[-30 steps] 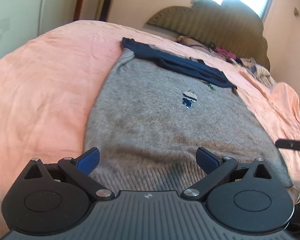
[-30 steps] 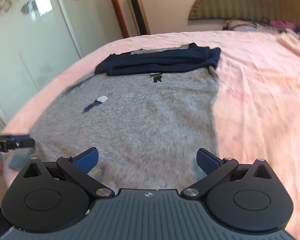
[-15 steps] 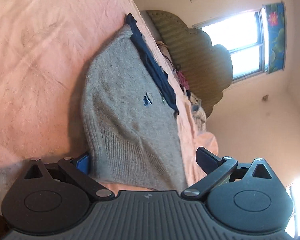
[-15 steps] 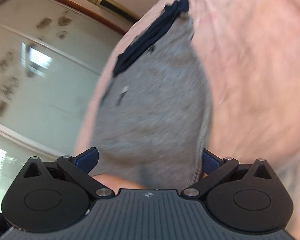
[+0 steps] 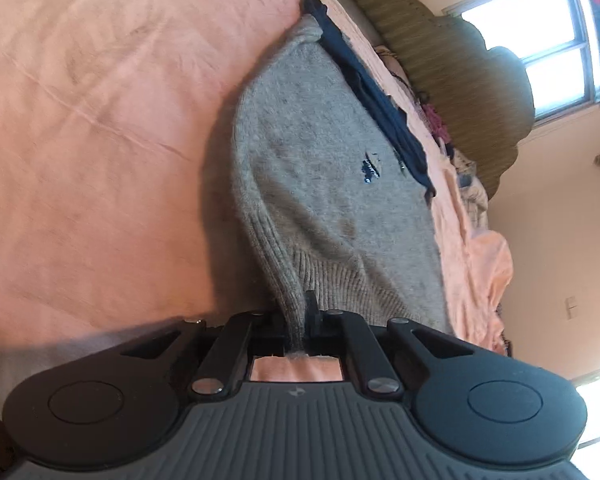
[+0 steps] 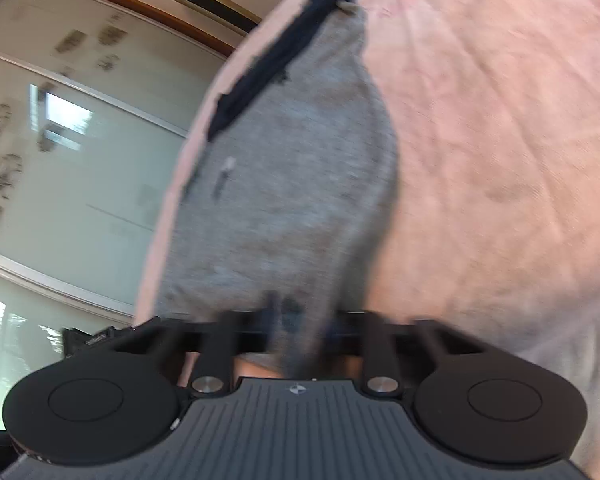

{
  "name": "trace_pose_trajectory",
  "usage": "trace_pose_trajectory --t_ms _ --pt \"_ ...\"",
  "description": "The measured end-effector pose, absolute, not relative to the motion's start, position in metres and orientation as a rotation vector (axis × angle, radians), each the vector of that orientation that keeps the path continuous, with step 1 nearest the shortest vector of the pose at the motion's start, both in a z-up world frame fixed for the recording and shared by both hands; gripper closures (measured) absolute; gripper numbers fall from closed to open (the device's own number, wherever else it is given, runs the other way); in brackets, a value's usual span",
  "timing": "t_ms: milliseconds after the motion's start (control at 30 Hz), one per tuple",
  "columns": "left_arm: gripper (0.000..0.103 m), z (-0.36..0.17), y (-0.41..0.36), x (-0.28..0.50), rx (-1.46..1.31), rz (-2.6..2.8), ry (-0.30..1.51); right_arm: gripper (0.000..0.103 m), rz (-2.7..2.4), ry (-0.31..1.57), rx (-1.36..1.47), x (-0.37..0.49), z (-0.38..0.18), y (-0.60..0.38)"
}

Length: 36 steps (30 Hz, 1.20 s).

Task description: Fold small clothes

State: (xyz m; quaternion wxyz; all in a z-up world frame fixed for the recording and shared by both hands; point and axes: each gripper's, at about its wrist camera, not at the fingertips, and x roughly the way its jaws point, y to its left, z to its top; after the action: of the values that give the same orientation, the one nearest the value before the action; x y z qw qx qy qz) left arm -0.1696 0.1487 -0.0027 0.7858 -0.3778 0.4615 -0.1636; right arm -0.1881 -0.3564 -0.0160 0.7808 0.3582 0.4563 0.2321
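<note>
I had the left gripper [image 5: 298, 320] clamped on the ribbed hem of the grey sweater [image 5: 320, 168], low in the centre of its frame, with a thin pinch of knit pressed between the closed jaws. The right gripper [image 6: 300, 320] was likewise shut on the hem at the other corner, though that view was blurred and the bite looked thicker there.

To do this fold well, I judged I should lift both corners together at equal height, keep the hem taut between them, and carry it straight up the garment toward the collar, so that the edge lands square and no slack bunches in the middle. The thin left-hand pinch seemed the likelier to slip.

The sweater lay on the pink bedsheet [image 5: 100, 120]. In the left view its long axis ran from the hem at bottom centre up toward the top centre of the frame, where the dark navy garment [image 5: 380, 104] lay across its far end. In the right view it ran the same way, bottom centre to upper centre, with the navy piece [image 6: 268, 64] again at the far end, touching it.

Beyond, a headboard [image 5: 460, 80] filled the upper right of the left frame.
</note>
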Motion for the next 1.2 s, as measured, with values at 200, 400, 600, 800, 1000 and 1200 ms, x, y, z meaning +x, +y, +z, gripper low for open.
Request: trace_pose_trajectory --t_ms 200,400,600,800,1000,1200 --pt "0.099 0.034 0.156 -0.181 -0.575 -0.351 0.995 0.092 0.557 0.981 0.599 -0.196 0.021 -0.360" --pt "0.097 0.022 0.167 -0.180 -0.555 -0.364 1.042 0.096 0.524 1.062 0.560 -0.194 0.003 -0.370" --pt "0.051 0.084 0.173 -0.169 -0.403 -0.303 0.845 0.011 0.410 0.908 0.501 -0.186 0.048 -0.380" --pt "0.016 0.088 0.074 -0.096 -0.368 -0.218 0.641 0.005 0.406 0.613 0.510 -0.108 0.068 -0.318" --pt "0.015 0.021 -0.010 -0.056 -0.011 -0.123 0.780 0.004 0.246 0.733 0.176 -0.026 0.025 -0.217" --pt "0.008 0.015 -0.005 -0.086 0.063 -0.099 0.752 0.000 0.105 0.735 -0.038 -0.054 0.001 -0.193"
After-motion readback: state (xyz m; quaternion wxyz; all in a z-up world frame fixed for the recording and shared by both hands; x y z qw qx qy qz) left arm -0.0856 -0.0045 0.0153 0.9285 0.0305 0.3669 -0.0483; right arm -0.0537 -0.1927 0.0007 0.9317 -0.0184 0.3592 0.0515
